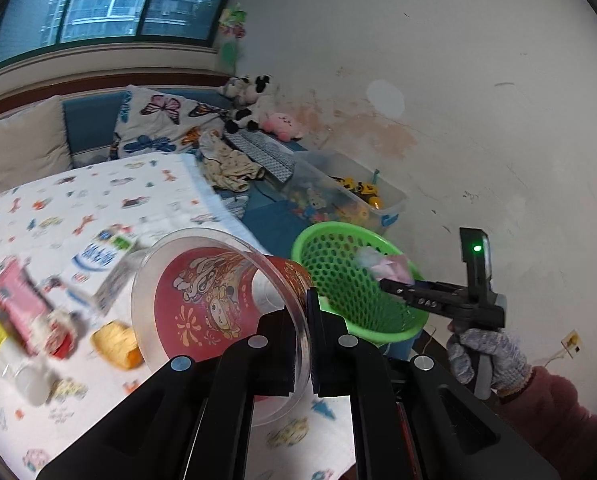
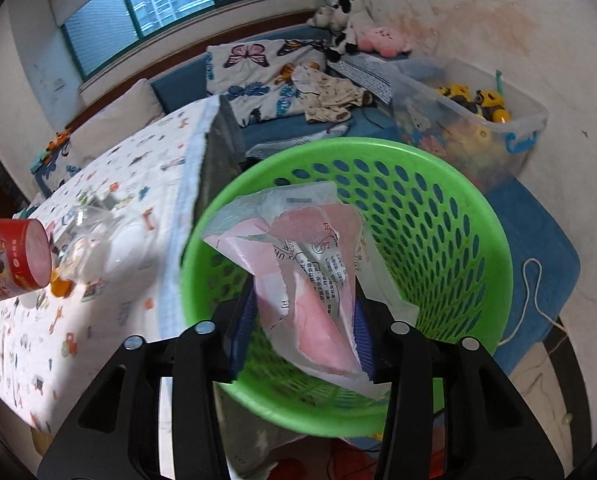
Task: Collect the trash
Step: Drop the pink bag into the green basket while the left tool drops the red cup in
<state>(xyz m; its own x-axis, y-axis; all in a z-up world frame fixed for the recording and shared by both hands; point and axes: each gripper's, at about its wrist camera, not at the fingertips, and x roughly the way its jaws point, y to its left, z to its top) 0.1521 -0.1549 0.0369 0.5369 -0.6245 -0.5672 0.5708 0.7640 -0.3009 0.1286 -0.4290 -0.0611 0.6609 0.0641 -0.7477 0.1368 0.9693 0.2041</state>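
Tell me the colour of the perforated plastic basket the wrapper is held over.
Bright green basket, clearest in the right wrist view.

A child's room in daylight.
A wide window point(image 1: 110, 4) shows apartment blocks; below it a blue couch point(image 2: 186, 80) holds a butterfly pillow point(image 2: 266, 68) and plush toys point(image 2: 362, 28). The white wall point(image 1: 458, 80) is stained, and a clear toy bin point(image 2: 478, 120) stands beside it.

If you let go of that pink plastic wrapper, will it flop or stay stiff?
Probably floppy and light: the pink wrapper looks thin, torn and crumpled, sagging between the right gripper's jaws. It would likely flutter into the green basket below.
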